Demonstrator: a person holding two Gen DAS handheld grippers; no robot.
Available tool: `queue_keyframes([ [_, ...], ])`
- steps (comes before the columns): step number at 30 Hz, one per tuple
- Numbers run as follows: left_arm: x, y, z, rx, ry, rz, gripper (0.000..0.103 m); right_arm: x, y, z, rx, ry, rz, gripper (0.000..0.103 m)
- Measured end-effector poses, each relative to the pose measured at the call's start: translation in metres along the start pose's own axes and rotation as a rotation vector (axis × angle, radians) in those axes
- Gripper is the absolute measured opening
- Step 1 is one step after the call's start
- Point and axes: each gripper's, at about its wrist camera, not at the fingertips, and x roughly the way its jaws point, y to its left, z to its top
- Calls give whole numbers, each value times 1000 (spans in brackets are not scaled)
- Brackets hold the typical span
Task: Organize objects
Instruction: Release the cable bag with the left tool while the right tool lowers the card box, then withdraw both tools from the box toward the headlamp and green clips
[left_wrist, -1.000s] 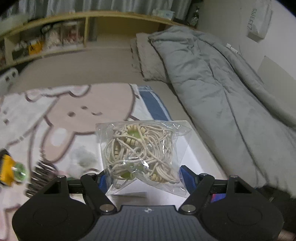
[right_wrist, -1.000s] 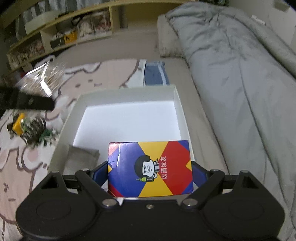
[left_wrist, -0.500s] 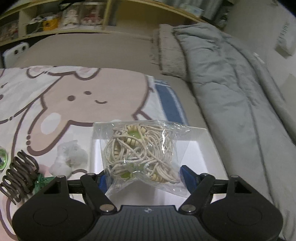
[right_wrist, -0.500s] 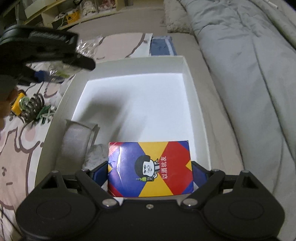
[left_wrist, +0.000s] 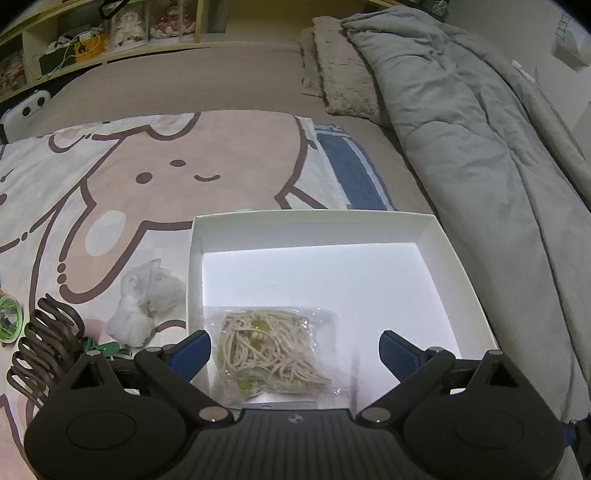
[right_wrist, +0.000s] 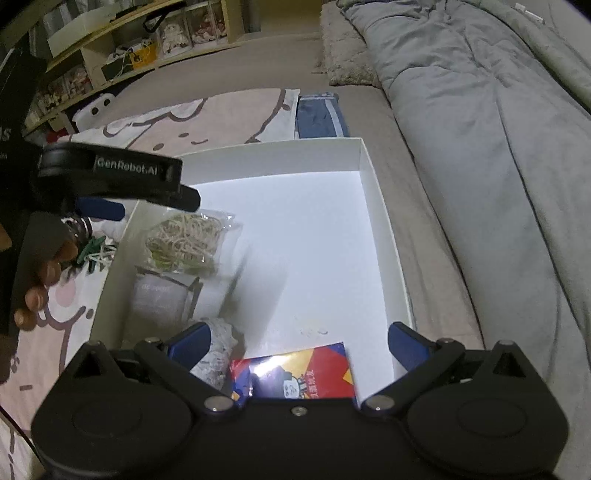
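- Cord bag, the clear pouch stuffed with tangled beige cord and a few green bits, lies flat in the white box, near-left corner, partly on top of a grey packet.
- Left gripper hangs right over it, jaws opening, blue pads well clear on either side, nothing pinched.
- Right gripper is the same deal: jaws opening, and the colourful card box sits loose in the near-right part of the white box, not touched by either pad.
- Handling guess: the bag looks super light and squishy, with crinkly, slippery film. I'd pinch across the bulgy cord lump, not the thin plastic edge, or it'll just slide out.
- Card box looks stiff and light; grab it across the short sides.
- Orientation: the bag is roughly square, no real long axis. Card box's long side runs left-right in the right wrist view, printed face up.
- Still out on the cartoon blanket: a dark hair claw, a white crumpled wad, green clips.
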Motion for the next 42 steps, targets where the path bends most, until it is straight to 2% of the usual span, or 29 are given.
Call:
queue_keyframes([
  [10, -25, -1, 0, 40, -29, 0, 97, -4, 1, 4, 32, -32, 15, 103],
  [17, -49, 5, -6, 48, -45, 1, 97, -13, 4, 7, 46, -52, -17, 103],
  [25, -84, 16, -23, 88, -72, 34, 98, -29, 12, 7, 53, -80, -37, 103],
  [33, -118, 37, -41, 76, -104, 65, 102, -51, 24, 5, 36, -123, -57, 103],
  [42, -137, 55, -62, 90, -121, 88, 103, -68, 29, -7, 45, -159, -84, 103],
])
